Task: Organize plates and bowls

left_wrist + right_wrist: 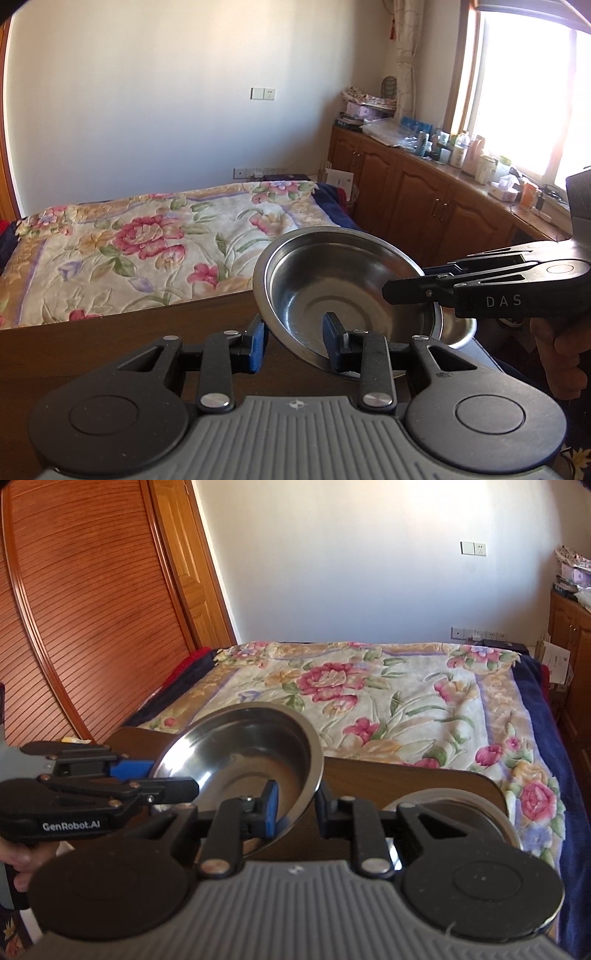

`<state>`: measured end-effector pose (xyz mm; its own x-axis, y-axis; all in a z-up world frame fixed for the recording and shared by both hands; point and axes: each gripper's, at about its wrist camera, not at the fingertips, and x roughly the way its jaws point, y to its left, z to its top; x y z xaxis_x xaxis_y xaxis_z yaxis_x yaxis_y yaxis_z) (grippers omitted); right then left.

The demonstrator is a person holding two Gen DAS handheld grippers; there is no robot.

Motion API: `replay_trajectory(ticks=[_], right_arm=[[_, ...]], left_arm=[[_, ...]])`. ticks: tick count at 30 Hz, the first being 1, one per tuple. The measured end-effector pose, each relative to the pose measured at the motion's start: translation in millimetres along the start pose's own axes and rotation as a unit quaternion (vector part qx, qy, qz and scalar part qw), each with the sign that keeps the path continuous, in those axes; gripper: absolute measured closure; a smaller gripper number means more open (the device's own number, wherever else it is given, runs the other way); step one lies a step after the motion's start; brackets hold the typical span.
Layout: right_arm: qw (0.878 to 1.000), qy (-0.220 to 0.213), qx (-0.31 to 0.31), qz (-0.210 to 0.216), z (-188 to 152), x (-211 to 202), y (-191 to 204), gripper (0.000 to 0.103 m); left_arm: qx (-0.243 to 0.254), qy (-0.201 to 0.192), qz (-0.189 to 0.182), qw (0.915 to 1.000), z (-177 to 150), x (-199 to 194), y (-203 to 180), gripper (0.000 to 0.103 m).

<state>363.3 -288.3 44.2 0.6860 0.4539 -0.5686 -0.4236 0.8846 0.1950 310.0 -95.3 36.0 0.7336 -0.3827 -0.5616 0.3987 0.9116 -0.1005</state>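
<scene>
Held tilted over the dark wood-grain table: one steel bowl, round, shallow and polished. Faint rings on its flat bottom, and a thin rolled rim. Underside hidden behind the gripper bodies, so cannot tell how far clear of the table top.

Clenched on the bowl's near rim: left gripper. Matte black linkage with silver rivets and a ribbed grey body. One blue rubber pad pressed to the outer wall, the other inside the bowl.

Clamped on the opposite side of the rim: right gripper, same build. Blue pad inside the bowl, dark finger outside it.

Two grippers in all, each on its own side of the one bowl.

Resting near the right end of the table, close to its rounded far corner: a second steel bowl, also round and shiny, mostly hidden behind the right gripper. Not touching the held bowl.

Two steel bowls counted; no plates to be made out.

Beyond the far edge of the table: a bed under a plush quilt, cream with embossed pink and yellow flowers.
</scene>
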Motion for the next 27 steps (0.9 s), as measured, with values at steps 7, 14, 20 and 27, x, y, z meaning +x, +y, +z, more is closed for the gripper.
replay_trajectory(ticks=[7, 14, 20, 27], right_arm=[[1.000, -0.007, 0.002, -0.004, -5.9, -22.7, 7.0, 0.080], [1.000, -0.012, -0.001, -0.007, -18.7, -43.5, 16.8, 0.080], [1.000, -0.008, 0.003, -0.008, -33.0, -54.4, 23.5, 0.080], [1.000, -0.001, 0.007, -0.007, -53.2, -64.1, 32.6, 0.080]], left_arm=[[0.013, -0.009, -0.006, 0.9999, -6.9, -24.7, -14.6, 0.068], [0.023, -0.012, -0.010, 0.9996, -22.8, -46.0, -25.5, 0.068], [0.030, -0.009, -0.018, 0.9994, -38.9, -59.3, -33.0, 0.068], [0.028, -0.006, -0.028, 0.9992, -60.8, -73.7, -37.9, 0.068]])
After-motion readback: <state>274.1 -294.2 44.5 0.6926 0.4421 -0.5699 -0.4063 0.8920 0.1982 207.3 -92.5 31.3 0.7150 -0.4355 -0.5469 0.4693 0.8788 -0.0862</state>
